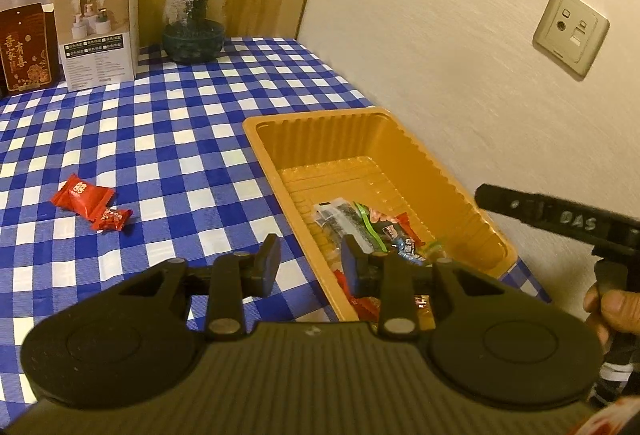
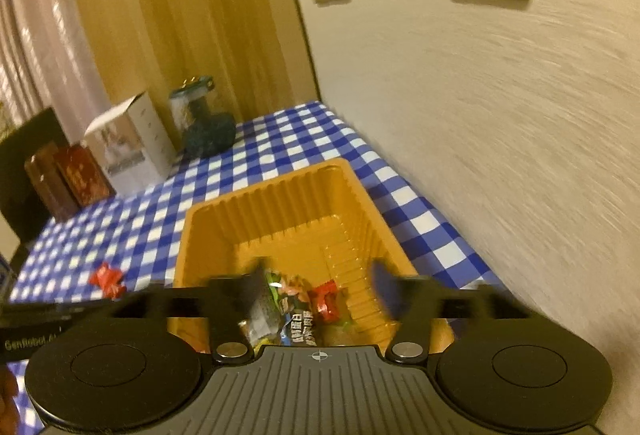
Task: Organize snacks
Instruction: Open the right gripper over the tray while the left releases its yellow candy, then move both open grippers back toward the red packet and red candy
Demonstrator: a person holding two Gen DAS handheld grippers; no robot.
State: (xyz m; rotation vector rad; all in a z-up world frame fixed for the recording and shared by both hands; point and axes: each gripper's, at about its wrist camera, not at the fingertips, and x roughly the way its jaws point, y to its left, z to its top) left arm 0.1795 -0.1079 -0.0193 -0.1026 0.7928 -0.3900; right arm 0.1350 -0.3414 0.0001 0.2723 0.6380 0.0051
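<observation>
Orange tray [image 1: 460, 171]: ribbed plastic, set on the checked surface [image 1: 160, 123] along its wall-side edge. Contents: assorted wrapped snacks [image 1: 360, 223] heaped at the near end (a dark packet, a green-edged pouch and red wrappers can be made out; the far half is bare). Two red candies [image 1: 90, 201]: touching one another, on the surface well apart from the tray, toward the open side. Left claw [image 1: 310, 261]: fingers a narrow gap apart, nothing between them, poised over the tray's near long rim. Right claw [image 2: 316, 287]: fingers spread wide, nothing gripped, hovering above the snack heap inside the tray; blurred. Far corner by the wooden panel: glass jar [image 1: 194, 23], white carton [image 1: 100, 31], red-brown box [image 1: 26, 47]. A hand [image 1: 612, 311] grips the right tool's handle.
</observation>
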